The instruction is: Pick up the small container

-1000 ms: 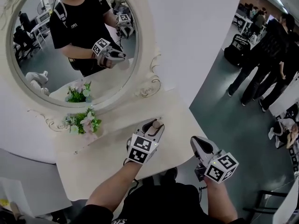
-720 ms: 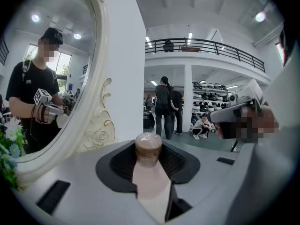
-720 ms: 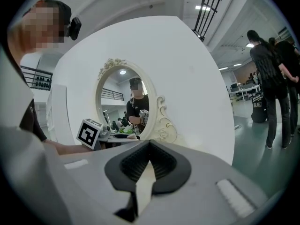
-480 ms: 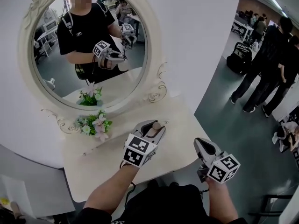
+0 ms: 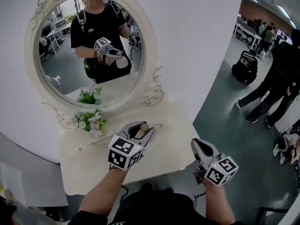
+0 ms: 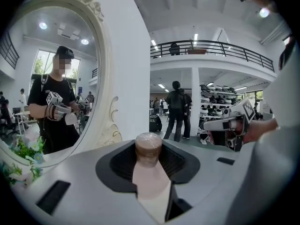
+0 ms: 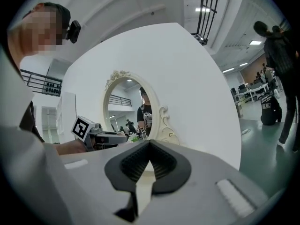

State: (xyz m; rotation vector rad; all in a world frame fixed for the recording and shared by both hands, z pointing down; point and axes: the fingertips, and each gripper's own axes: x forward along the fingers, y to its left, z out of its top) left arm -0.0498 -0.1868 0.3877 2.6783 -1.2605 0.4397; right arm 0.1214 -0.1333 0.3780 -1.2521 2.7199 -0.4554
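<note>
The small container (image 5: 144, 127) is a brown pot with a clear lid. It sits between the jaws of my left gripper (image 5: 142, 131), which is shut on it above the white vanity table (image 5: 171, 139). In the left gripper view the small container (image 6: 148, 150) stands upright between the dark pads of the left gripper (image 6: 148, 162). My right gripper (image 5: 198, 148) hangs off the table's front right corner, shut and empty. In the right gripper view the right gripper (image 7: 150, 147) shows its tips touching.
An oval mirror (image 5: 89, 50) in an ornate white frame stands at the back of the table, with a small bunch of flowers (image 5: 89, 121) at its foot. People (image 5: 276, 83) and a black bag (image 5: 246, 65) are on the floor to the right.
The left gripper with the container has drifted a little left in the head view. The right gripper has stayed in about the same place.
</note>
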